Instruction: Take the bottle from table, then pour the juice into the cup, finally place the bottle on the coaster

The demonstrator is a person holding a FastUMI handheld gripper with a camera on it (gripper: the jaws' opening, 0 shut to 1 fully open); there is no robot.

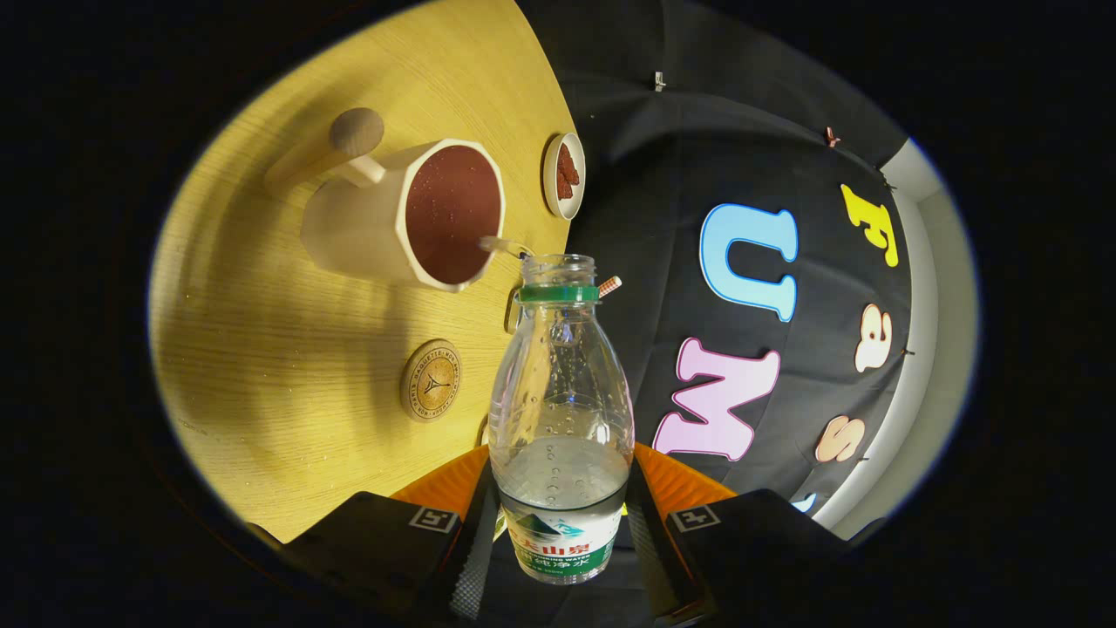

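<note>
My claw [562,532] is clamped on the bottle [561,410], one finger pressing each side of its lower body, right at the label band. The bottle sits between the fingers and points forward along them, its open neck toward the cup [410,214]. It is clear plastic with a green ring [558,294] under the threads and no cap on. A little clear liquid pools in the lower part, with bubbles and droplets on the inner wall.

The label [562,545] is white and green with a mountain mark; the printed writing on it is small and partly cut off by the fingers, so I leave it unread.

Just beyond the bottle's mouth is the cup, a pale faceted mug with a round wooden knob [356,131] on its handle. Its inside looks dark reddish-brown and speckled; I cannot tell if that is liquid or glaze. The mouth of the bottle is close to the cup's rim, and something thin and pale [504,246] runs between them; I cannot make out what it is.

The coaster [431,380], a round cork disc with a stamped emblem and ring of lettering too small to read, lies on the wooden worktop [253,349] between the cup and my fingers, apart from both. Farther off, near the worktop's edge, a small white dish [563,174] holds reddish pieces. A small striped thing [609,285] pokes out behind the bottle neck, mostly hidden.
</note>
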